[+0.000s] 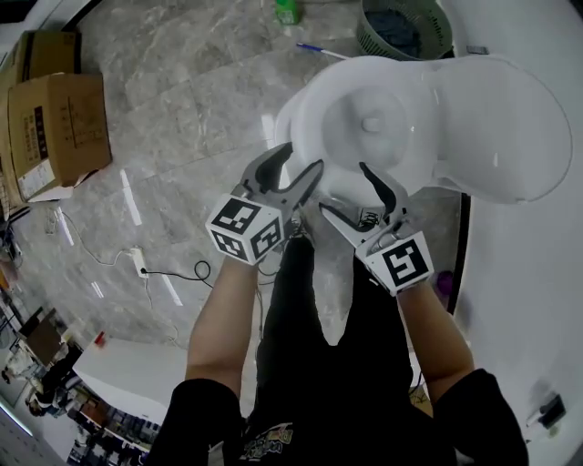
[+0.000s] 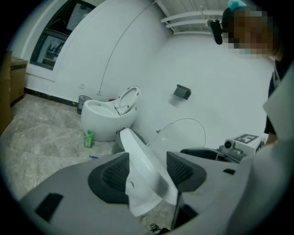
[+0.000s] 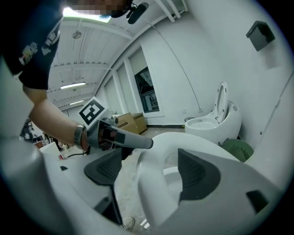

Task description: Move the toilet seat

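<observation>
The white toilet seat [image 1: 310, 118] lies over the bowl, and its lid [image 1: 510, 136] stands up against the wall on the right. Both grippers are at the seat's front rim. My left gripper [image 1: 293, 168] has the seat's edge [image 2: 144, 174] running between its ribbed pads, which stand wide apart. The left pad is close against the seat, and a thin gap shows at the other pad. My right gripper [image 1: 346, 189] straddles the seat ring [image 3: 151, 183] a little further right. Floor shows between its left pad and the ring. The left gripper [image 3: 117, 135] is seen beside it.
A second toilet [image 2: 103, 117] stands further along the wall, with a green bottle [image 1: 288, 9] and a green basket [image 1: 401, 27] between the two. Cardboard boxes [image 1: 55, 127] are at the far left. A power strip with cables [image 1: 141, 264] lies on the marble floor.
</observation>
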The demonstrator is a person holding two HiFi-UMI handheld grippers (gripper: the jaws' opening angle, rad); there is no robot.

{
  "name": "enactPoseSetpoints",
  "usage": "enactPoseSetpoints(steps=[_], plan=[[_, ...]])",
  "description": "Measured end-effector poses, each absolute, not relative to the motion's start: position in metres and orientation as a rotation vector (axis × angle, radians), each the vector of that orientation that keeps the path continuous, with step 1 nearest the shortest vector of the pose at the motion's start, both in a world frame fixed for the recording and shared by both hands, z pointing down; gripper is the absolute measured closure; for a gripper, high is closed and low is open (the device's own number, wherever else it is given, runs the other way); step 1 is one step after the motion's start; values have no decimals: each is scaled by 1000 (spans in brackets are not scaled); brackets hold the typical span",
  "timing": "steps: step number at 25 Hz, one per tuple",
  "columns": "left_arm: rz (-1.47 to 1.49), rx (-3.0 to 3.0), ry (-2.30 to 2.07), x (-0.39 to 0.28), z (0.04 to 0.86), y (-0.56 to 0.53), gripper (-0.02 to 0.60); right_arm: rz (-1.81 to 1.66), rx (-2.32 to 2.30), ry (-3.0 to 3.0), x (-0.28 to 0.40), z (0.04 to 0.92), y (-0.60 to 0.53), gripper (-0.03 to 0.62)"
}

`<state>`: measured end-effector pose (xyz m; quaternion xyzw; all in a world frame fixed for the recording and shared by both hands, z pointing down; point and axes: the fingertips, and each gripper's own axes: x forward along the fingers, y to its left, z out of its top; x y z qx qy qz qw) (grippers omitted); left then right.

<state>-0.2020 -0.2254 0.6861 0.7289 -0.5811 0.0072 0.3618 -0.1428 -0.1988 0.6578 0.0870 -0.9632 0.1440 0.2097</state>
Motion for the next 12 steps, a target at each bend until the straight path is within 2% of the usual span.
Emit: enactPoseSetpoints(steps=[7,12], plan=[[42,2063,-1421,-159,616,-255,342,338,390,-2636,-107,631,-214,247],[60,2165,-1373,-122,577,-279,342,231,522,-2604,-72,615,-236,327]])
